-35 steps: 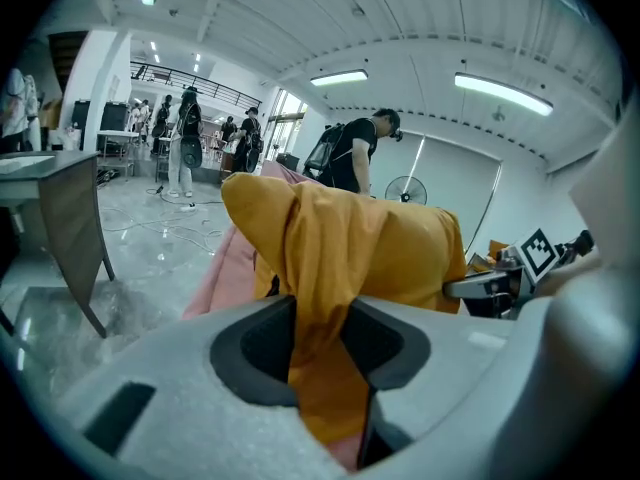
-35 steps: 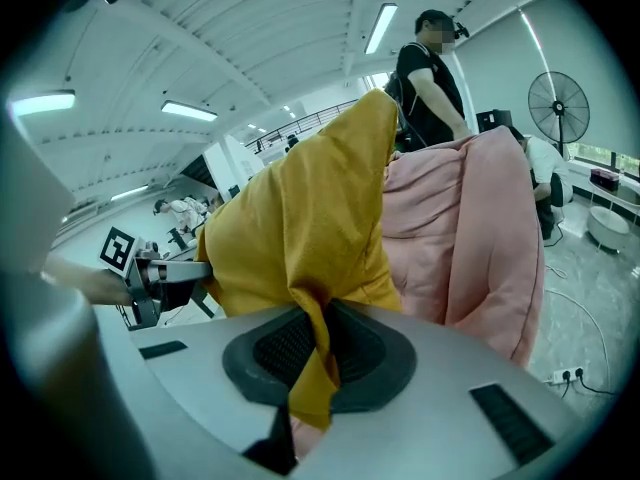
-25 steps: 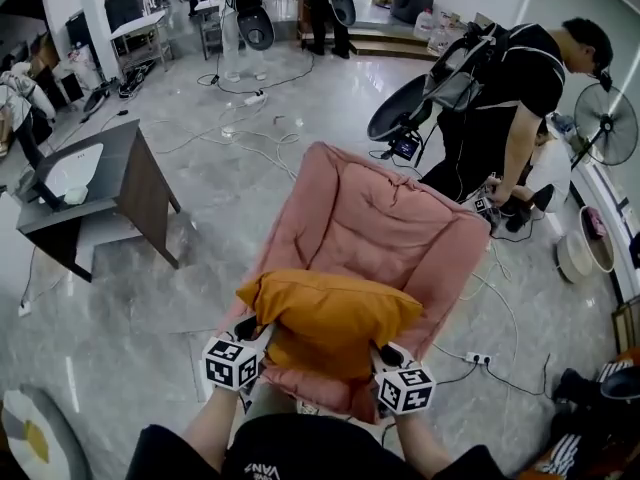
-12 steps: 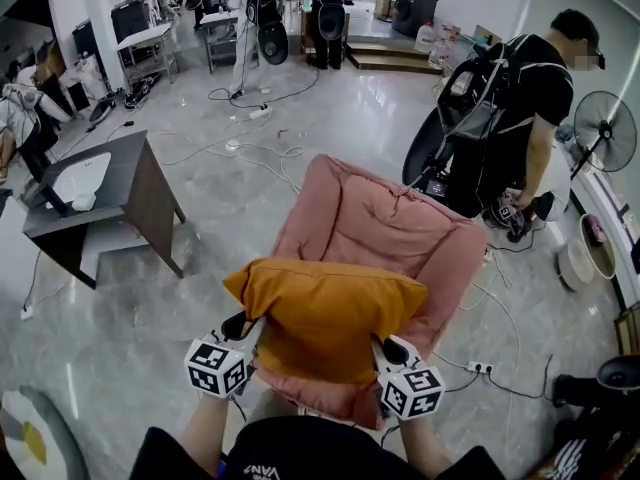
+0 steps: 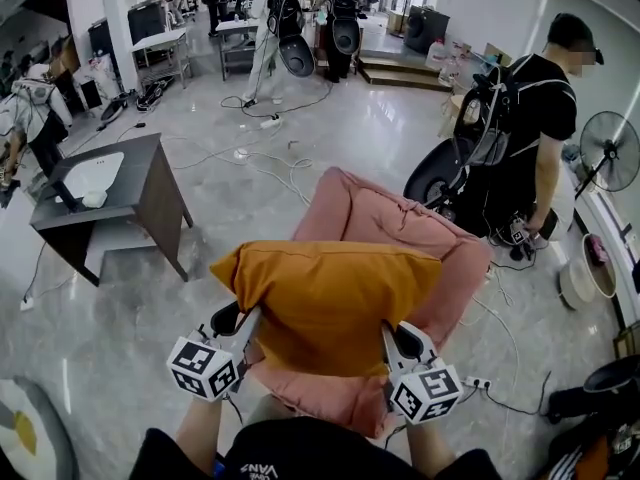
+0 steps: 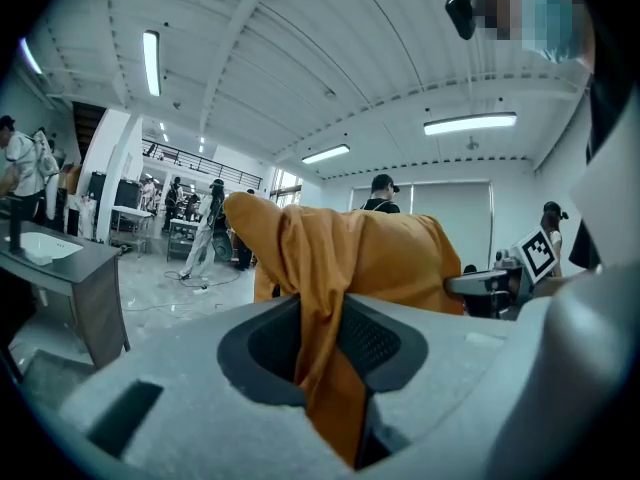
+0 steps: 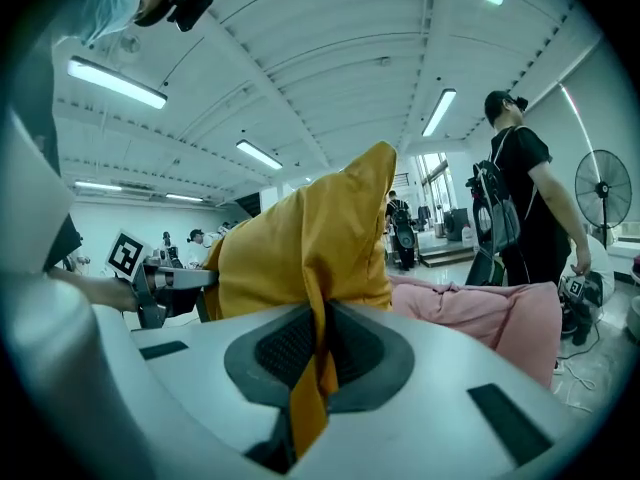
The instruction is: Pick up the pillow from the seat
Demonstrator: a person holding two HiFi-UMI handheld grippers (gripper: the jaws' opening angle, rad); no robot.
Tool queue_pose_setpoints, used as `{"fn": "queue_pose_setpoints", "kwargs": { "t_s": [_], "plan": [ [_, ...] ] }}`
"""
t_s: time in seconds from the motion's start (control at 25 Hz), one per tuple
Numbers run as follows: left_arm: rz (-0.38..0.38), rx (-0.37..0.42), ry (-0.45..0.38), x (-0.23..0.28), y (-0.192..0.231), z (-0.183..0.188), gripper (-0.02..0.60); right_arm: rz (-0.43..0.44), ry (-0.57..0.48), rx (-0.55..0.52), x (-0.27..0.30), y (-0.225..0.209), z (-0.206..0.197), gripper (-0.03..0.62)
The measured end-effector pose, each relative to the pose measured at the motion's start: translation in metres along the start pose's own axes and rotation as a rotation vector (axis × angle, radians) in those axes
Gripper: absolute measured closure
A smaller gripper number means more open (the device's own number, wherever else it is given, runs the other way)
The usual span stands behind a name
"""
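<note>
An orange pillow (image 5: 335,303) hangs in the air above the pink padded seat (image 5: 400,233), held by its two lower corners. My left gripper (image 5: 240,326) is shut on the pillow's left corner; in the left gripper view the orange fabric (image 6: 325,358) is pinched between the jaws of my left gripper (image 6: 335,368). My right gripper (image 5: 392,340) is shut on the right corner, and the right gripper view shows the cloth (image 7: 312,378) clamped in my right gripper (image 7: 318,353). The pillow hides the front of the seat.
A dark grey table (image 5: 100,193) with a white basin stands at the left. A person in black (image 5: 530,138) stands by a black chair (image 5: 440,173) at the right, near a fan (image 5: 607,138). Cables (image 5: 270,163) lie on the floor; more people and chairs stand at the back.
Both grippers have risen with the pillow, which now hangs higher and closer to me, covering more of the pink seat. The grippers have spread slightly apart.
</note>
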State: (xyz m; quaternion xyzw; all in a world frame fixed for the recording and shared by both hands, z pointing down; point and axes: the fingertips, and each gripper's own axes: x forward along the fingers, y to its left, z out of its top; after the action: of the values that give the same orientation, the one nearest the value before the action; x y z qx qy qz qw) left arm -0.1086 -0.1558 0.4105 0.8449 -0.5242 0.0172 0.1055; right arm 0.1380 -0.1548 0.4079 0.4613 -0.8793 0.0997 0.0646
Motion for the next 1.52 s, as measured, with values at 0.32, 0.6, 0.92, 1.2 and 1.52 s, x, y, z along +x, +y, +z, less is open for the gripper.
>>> {"fn": "queue_pose_setpoints", "kwargs": {
  "t_s": [0.32,0.6,0.92,1.2,1.52],
  "plan": [
    [-0.004,0.058,-0.089,-0.011,0.002,0.051,0.477,0.010,-0.084,-0.027,0.002,0.009,0.042,0.566],
    [-0.001,0.083,-0.129,-0.015,0.001,0.072,0.479,0.018,-0.132,-0.037,0.002,0.010,0.062,0.568],
    [0.011,0.076,-0.128,-0.014,0.005,0.072,0.480,0.018,-0.131,-0.043,0.007,0.010,0.064,0.571],
    [0.012,0.075,-0.123,-0.013,0.012,0.070,0.480,0.015,-0.111,-0.040,0.014,0.013,0.062,0.572],
    [0.020,0.069,-0.116,-0.016,0.014,0.068,0.480,0.015,-0.101,-0.037,0.016,0.016,0.059,0.574]
  ]
}}
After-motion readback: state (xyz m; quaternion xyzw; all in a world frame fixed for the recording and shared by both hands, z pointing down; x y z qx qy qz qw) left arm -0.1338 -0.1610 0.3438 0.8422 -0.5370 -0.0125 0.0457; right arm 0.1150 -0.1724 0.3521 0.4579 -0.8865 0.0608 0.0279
